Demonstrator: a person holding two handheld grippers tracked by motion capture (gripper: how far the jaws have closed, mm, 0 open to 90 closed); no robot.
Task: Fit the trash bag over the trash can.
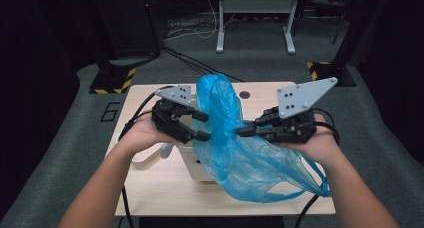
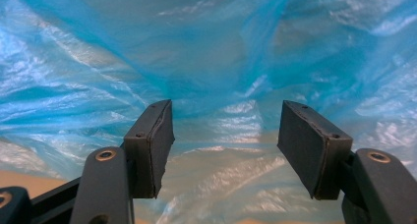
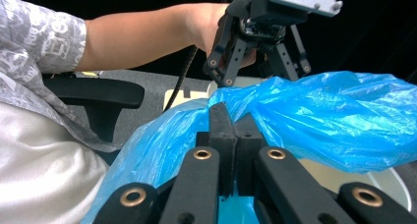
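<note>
A thin blue plastic bag (image 1: 235, 158) hangs over a white bin (image 1: 192, 163) on the wooden table (image 1: 150, 188). My right gripper (image 1: 241, 132) comes in from the right and is shut on a fold of the bag (image 3: 334, 116); in the right gripper view its jaws (image 3: 231, 118) are pressed together on the film. My left gripper (image 1: 202, 126) is at the bag's left side, open. In the left gripper view its pads (image 2: 152, 145) stand well apart, with the blue film (image 2: 196, 47) just beyond them. The left gripper (image 3: 260, 74) also shows above the bag in the right gripper view.
The bin's rim (image 3: 388, 184) shows under the bag. A white strip (image 1: 150, 157) lies on the table by the left hand. A chair armrest (image 3: 93, 91) is near the person's body. Desk legs (image 1: 255, 33) and cables are on the floor beyond the table.
</note>
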